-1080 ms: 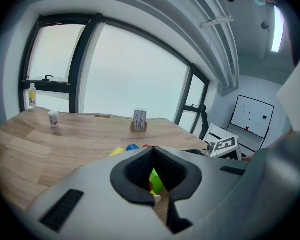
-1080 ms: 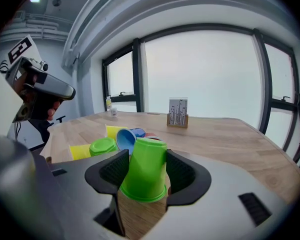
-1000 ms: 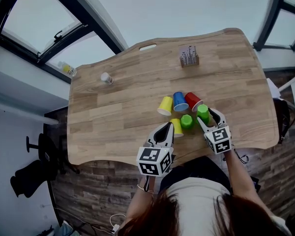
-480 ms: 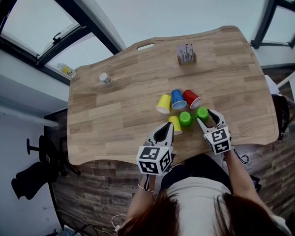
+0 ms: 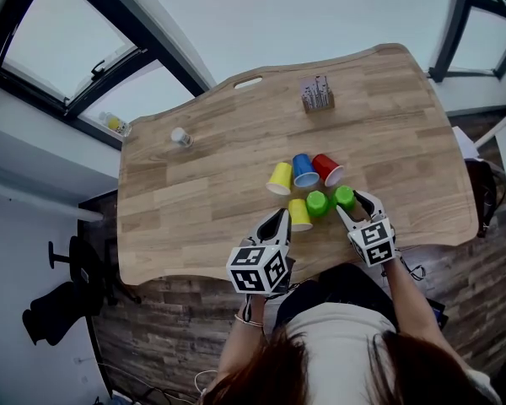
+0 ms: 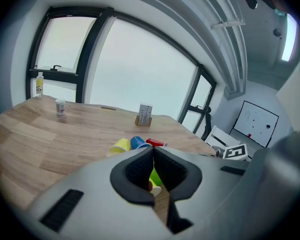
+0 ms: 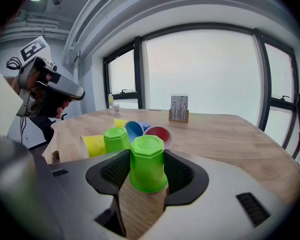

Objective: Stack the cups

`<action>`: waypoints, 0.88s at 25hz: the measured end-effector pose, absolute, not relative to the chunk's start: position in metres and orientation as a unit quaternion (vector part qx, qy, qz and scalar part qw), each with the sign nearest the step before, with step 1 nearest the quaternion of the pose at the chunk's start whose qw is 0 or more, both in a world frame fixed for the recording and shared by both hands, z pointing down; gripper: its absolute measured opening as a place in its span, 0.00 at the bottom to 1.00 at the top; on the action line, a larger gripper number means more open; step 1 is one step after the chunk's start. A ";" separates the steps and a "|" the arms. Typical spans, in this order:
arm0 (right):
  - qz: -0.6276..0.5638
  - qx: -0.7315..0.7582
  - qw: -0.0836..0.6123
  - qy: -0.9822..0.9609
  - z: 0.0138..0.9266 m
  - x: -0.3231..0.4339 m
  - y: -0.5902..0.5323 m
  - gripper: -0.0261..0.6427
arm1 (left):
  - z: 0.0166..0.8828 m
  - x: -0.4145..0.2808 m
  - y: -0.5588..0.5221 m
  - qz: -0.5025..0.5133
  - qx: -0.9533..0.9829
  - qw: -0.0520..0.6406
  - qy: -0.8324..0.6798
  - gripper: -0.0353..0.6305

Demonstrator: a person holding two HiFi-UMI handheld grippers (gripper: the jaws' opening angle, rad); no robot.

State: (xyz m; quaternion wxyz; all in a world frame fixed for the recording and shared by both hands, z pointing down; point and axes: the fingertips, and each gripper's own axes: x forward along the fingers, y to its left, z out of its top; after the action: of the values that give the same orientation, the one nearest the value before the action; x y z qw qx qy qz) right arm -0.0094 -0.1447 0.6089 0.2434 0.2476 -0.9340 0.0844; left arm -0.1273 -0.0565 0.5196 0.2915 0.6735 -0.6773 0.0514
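The right gripper [image 5: 352, 202] is held low over the near edge of the table [image 5: 194, 192], to the near right of the blue cup [image 5: 304, 170], and is pointed forward and tilted downward. Its jaws have just been closing, and an upside-down green cup [image 7: 148, 163] standing on the wood is clasped between the pads. The left gripper [image 5: 280, 218] is held to the near left of the blue cup at a similar downward tilt, its jaws pressed together on nothing. A second green cup [image 5: 318, 203] and a tipped yellow cup [image 5: 299, 214] are found just nearer than the blue cup. A red cup [image 5: 328, 169] and another yellow cup [image 5: 280, 178] are laid on either side of it.
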 end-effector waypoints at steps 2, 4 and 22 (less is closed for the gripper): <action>0.088 0.246 0.243 -0.934 0.609 -0.009 -0.143 0.39 | 0.521 -0.130 -0.056 0.048 0.668 0.300 -0.679 0.08; 0.094 0.248 0.241 -0.933 0.608 -0.008 -0.143 0.39 | 0.523 -0.134 -0.056 0.047 0.663 0.308 -0.680 0.08; 0.096 0.312 0.227 -0.918 0.578 0.015 -0.141 0.28 | 0.546 -0.147 -0.060 0.052 0.652 0.416 -0.632 0.19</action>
State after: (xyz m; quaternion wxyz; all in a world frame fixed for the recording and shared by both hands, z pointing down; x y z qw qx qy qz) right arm 0.0145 -0.1413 0.5775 0.2266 0.3116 -0.9178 0.0957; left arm -0.1475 -0.0595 0.5459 0.4156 0.6520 -0.6321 0.0515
